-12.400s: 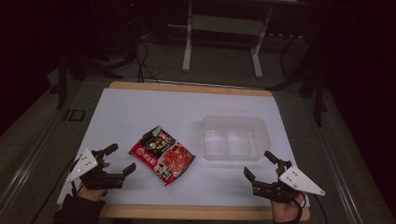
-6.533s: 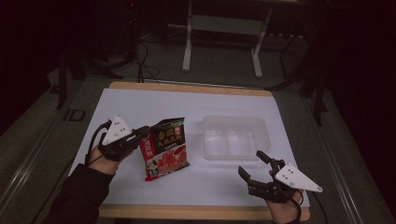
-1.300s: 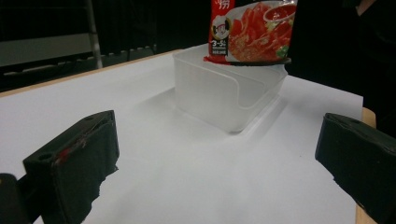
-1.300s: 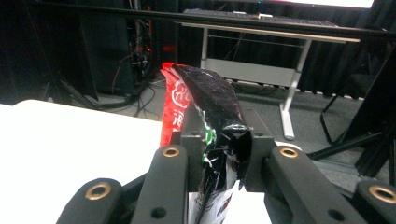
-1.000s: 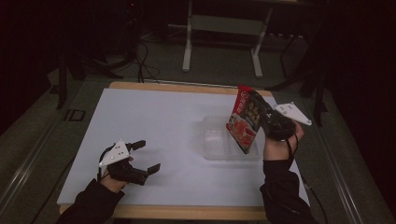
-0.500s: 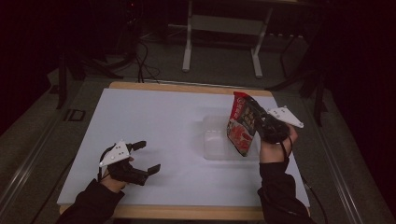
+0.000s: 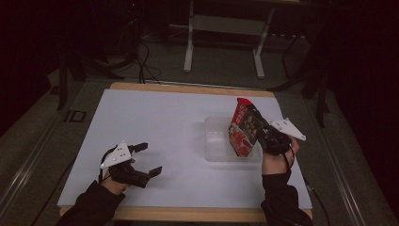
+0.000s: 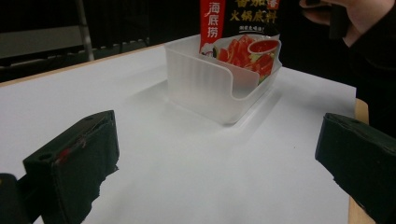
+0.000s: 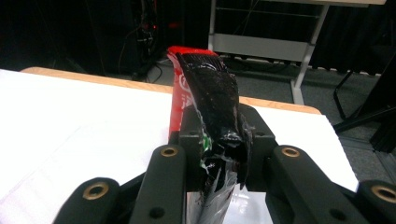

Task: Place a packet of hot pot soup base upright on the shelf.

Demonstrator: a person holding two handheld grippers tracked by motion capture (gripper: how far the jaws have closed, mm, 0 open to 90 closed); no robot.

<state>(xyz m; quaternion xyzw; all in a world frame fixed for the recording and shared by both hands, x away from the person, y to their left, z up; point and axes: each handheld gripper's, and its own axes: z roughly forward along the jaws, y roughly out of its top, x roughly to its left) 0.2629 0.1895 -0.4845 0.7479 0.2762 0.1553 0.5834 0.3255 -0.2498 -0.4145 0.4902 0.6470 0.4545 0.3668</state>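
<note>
The red sauce packet (image 7: 243, 128) stands upright with its lower edge inside the clear plastic bin (image 7: 214, 143), pinched at one side by the right gripper (image 7: 261, 133), likely so it slots in on edge rather than flat. The left gripper (image 7: 145, 159) rests low over the white table (image 7: 155, 117), jaws spread and empty, well apart from the bin. Whether the packet's bottom touches the bin floor is hard to tell.

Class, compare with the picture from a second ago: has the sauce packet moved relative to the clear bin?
Yes. The sauce packet has come down, its lower end now inside the clear bin.
</note>
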